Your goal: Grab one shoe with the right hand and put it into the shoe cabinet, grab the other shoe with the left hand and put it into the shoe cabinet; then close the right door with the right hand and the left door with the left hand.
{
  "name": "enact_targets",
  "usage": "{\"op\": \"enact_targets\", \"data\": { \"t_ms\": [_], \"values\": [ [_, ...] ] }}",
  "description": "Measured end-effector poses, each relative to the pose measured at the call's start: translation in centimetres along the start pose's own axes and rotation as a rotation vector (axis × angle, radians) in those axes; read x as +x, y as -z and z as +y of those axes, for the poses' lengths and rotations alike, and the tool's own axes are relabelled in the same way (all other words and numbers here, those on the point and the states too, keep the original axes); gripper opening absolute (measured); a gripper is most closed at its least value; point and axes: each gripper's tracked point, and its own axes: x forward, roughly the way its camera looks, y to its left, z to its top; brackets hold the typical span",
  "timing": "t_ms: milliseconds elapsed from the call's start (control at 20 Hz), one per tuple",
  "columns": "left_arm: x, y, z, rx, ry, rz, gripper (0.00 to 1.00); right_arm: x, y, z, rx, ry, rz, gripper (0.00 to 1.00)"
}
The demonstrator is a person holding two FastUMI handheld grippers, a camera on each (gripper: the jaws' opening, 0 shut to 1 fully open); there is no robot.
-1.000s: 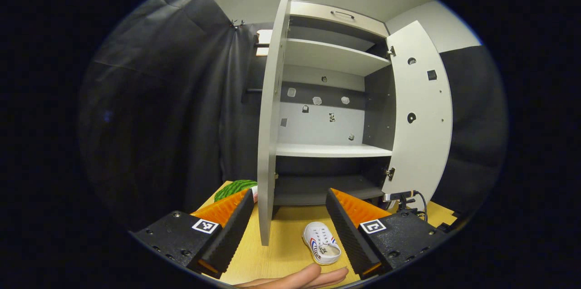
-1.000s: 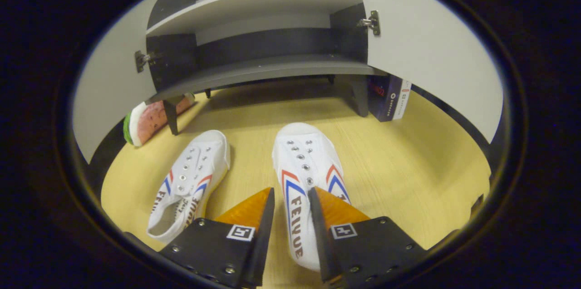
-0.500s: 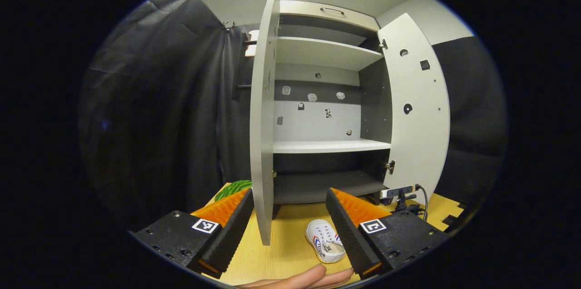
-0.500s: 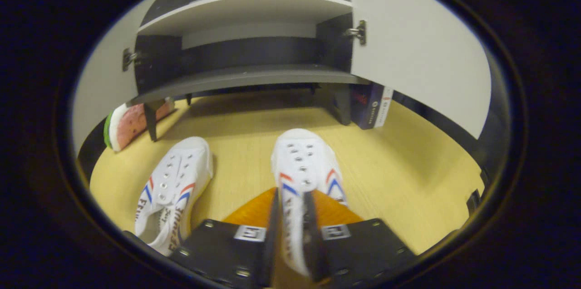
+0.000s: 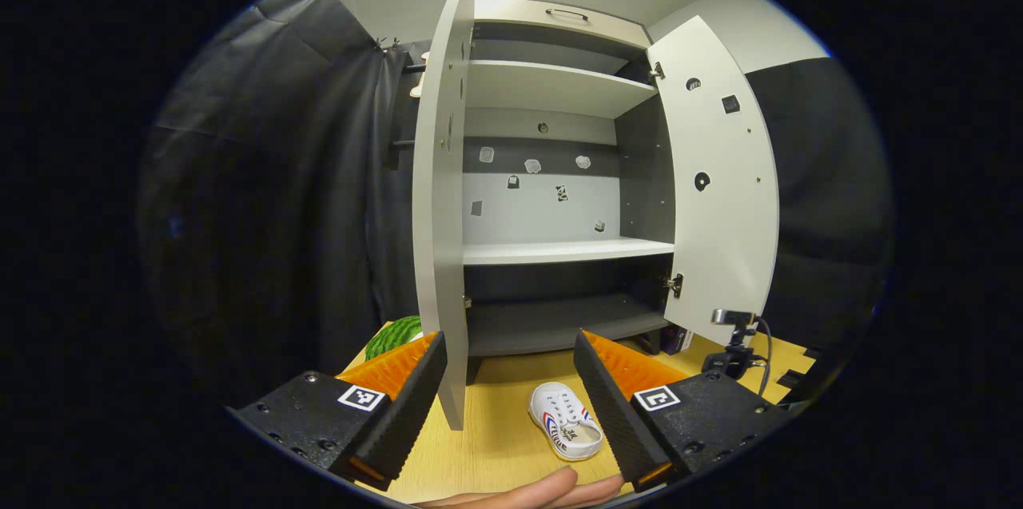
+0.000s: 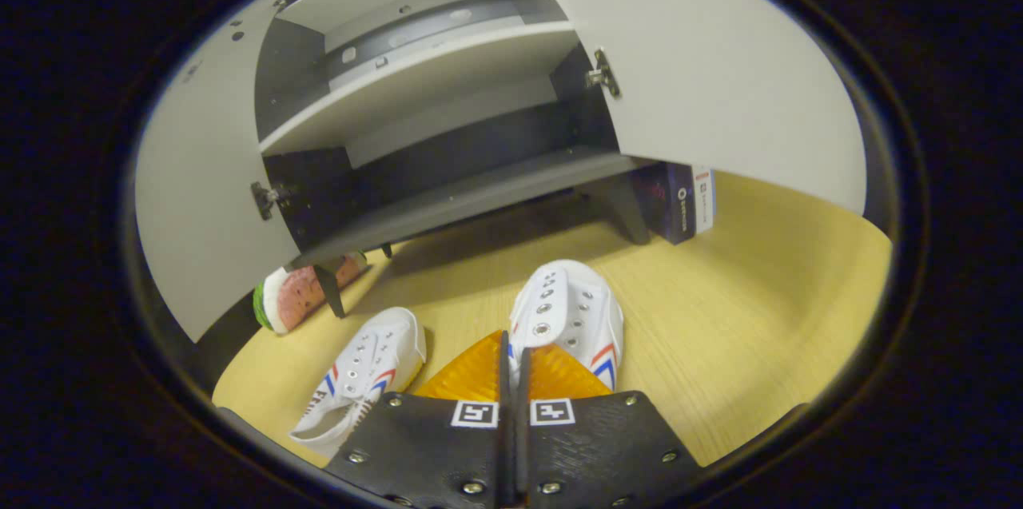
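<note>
A: Any writing legible here?
B: None. Lettering on the shoe (image 6: 352, 381) at 7 o'clock and the box (image 6: 678, 201) at 3 o'clock is too small; the coded squares (image 6: 473, 413) carry no words.

Two white low-top shoes, red/blue side stripes, no laces. One shoe (image 6: 569, 316) is pinched at its side wall in the right tongs (image 6: 511, 365), toe toward the shoe cabinet (image 6: 447, 85). The other shoe (image 6: 364, 377) lies upright on the counter (image 6: 759, 293) just to its left, near the front edge. Cabinet: grey, both doors wide open, shelves bare.
</note>
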Motion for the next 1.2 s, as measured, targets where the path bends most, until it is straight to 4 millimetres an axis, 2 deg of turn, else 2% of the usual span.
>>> {"op": "enact_targets", "data": {
  "t_ms": [100,400,600,750,950,1200],
  "values": [
    [0.2,0.5,-0.1,-0.001,0.004,0.015,0.97,-1.8,-2.5,1.2,0.029,-0.046,-0.078,0.00],
    [0.5,0.8,0.1,-0.034,0.004,0.016,0.97,-7.1,-11.5,2.4,-0.081,-0.047,-0.244,0.00],
    [1.0,0.0,-0.3,-0.052,0.000,0.011,0.97,-10.5,-18.0,4.0,-0.104,-0.098,-0.280,0.00],
    [1.8,-1.6,-0.8,-0.029,0.003,-0.013,0.97,-12.4,-22.9,4.9,-0.166,-0.108,-0.311,0.01],
    [3.3,-4.0,-2.0,-0.003,0.025,-0.026,0.97,-12.9,-28.5,6.1,-0.216,-0.097,-0.319,0.00],
    [5.8,-5.4,-2.7,-0.013,0.049,-0.039,0.97,-11.1,-34.3,9.1,-0.292,-0.129,-0.316,0.01]
  ]
}}
